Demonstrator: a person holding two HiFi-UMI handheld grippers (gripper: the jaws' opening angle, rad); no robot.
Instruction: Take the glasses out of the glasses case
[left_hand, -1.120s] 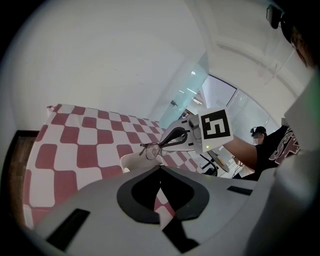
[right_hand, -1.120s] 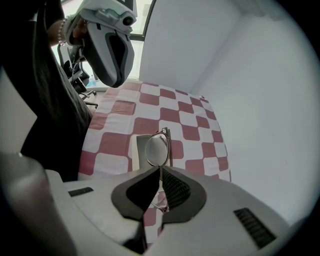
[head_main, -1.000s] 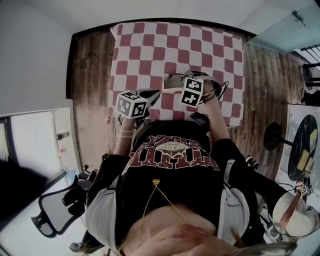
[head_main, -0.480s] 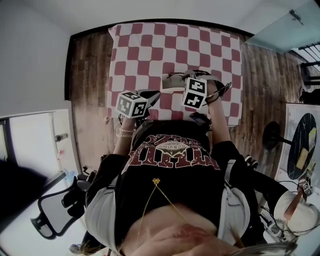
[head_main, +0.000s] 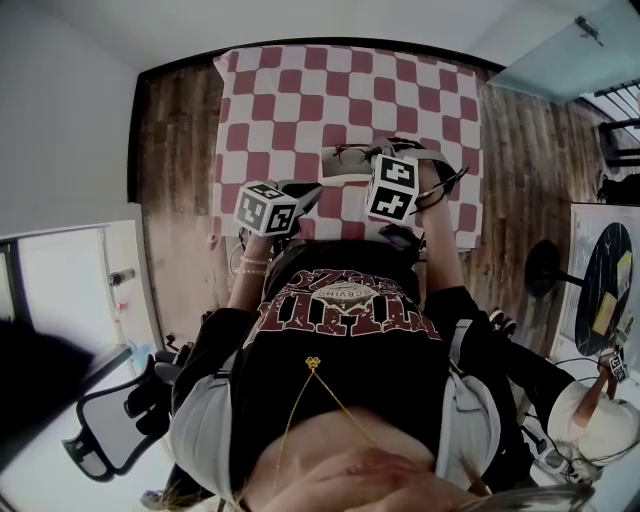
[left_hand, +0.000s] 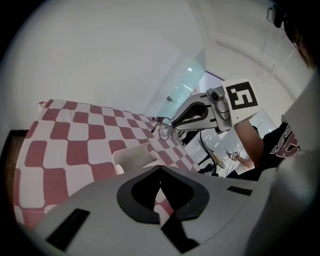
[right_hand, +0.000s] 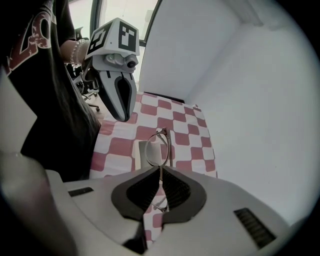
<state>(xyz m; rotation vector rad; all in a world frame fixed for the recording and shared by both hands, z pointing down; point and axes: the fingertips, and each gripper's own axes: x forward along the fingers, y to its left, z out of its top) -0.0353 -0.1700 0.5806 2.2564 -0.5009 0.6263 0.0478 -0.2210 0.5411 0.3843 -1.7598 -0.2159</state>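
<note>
Where you stand, a wooden table (head_main: 178, 150) runs out ahead of you, and most of its top is covered by a red-and-white checked cloth (head_main: 300, 90). Both of your grippers are over the near end of that cloth.

Your left gripper (head_main: 306, 191) hovers on the near left with its marker cube facing up. In the left gripper view (left_hand: 160, 173) its jaws are pressed together with nothing between them, only the cloth showing past them. From the right gripper view the same gripper (right_hand: 121, 116) hangs nose-down above the cloth, well clear of the case.

Your right gripper (head_main: 374, 153) is further in and to the right. In its own view (right_hand: 161, 173) the jaws are clamped on the frame of the glasses, with one lens standing up just beyond the tips. The left gripper view shows it (left_hand: 175, 120) reaching in from the right with the glasses at its tip.

The pale glasses case (left_hand: 132, 157) lies flat on the cloth between the two grippers, just ahead of your left one. It also shows in the head view (head_main: 336, 170) and behind the lens in the right gripper view (right_hand: 145, 152).

The thin-framed glasses (right_hand: 159, 146) are held on edge. In the left gripper view they (left_hand: 165, 129) sit past the far end of the case and apart from it; in the head view they (head_main: 348, 154) show just beside it.
</note>
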